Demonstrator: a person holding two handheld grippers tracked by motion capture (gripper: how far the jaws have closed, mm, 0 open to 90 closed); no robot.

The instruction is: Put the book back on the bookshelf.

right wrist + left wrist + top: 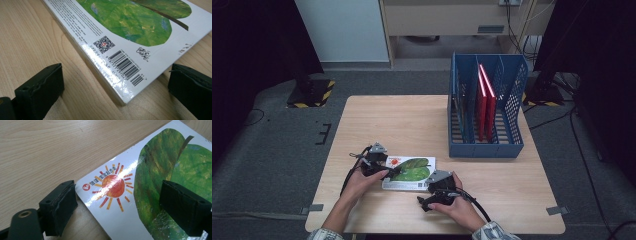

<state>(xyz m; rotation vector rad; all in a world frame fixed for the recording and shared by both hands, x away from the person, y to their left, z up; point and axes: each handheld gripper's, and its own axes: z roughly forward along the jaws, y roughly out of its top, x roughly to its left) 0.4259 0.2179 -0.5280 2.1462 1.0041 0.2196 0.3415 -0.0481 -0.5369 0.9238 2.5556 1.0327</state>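
Both tongs, left [388, 171] and right [428, 202], gape wide around the glossy, stiff, leaf-printed white book [409, 173], likely slippery; grip opposite corners.

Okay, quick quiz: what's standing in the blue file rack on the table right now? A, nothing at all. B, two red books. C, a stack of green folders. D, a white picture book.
B: in the high view, two red books stand upright in a middle slot of the blue file rack, while the white picture book lies flat on the table.
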